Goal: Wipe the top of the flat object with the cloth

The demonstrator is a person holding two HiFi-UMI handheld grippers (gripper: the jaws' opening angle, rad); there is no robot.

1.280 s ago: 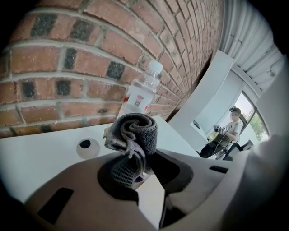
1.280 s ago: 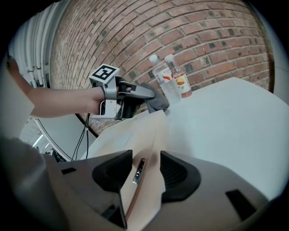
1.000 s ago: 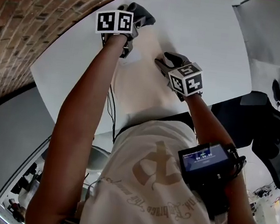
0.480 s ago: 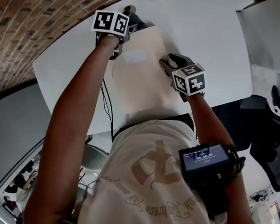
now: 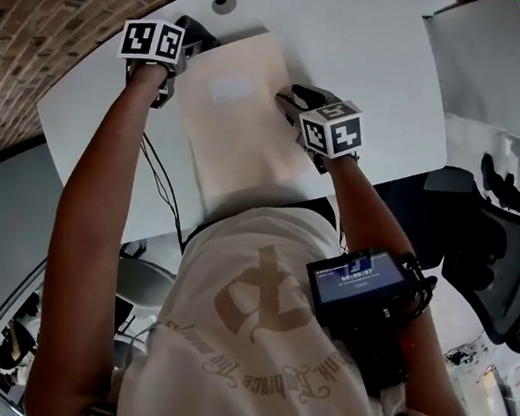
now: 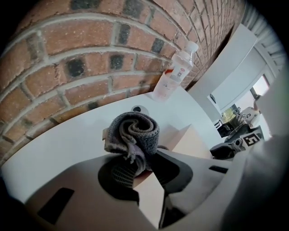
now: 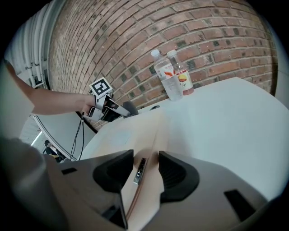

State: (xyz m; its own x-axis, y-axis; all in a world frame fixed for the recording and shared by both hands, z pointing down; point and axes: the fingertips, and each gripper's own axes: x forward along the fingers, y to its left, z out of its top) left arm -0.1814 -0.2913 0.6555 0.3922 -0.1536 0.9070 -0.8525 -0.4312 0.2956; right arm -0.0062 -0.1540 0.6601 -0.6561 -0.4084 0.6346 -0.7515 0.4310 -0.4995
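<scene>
Left gripper (image 6: 137,164) clenching cloth (image 6: 135,133) slid left across board (image 5: 241,126); right gripper (image 7: 145,170) narrowing, apparently loose astride edge.

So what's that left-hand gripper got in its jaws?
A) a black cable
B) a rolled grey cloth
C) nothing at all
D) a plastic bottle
B: the left gripper view shows the cloth, grey and rolled up, pinched in the left gripper.
</scene>
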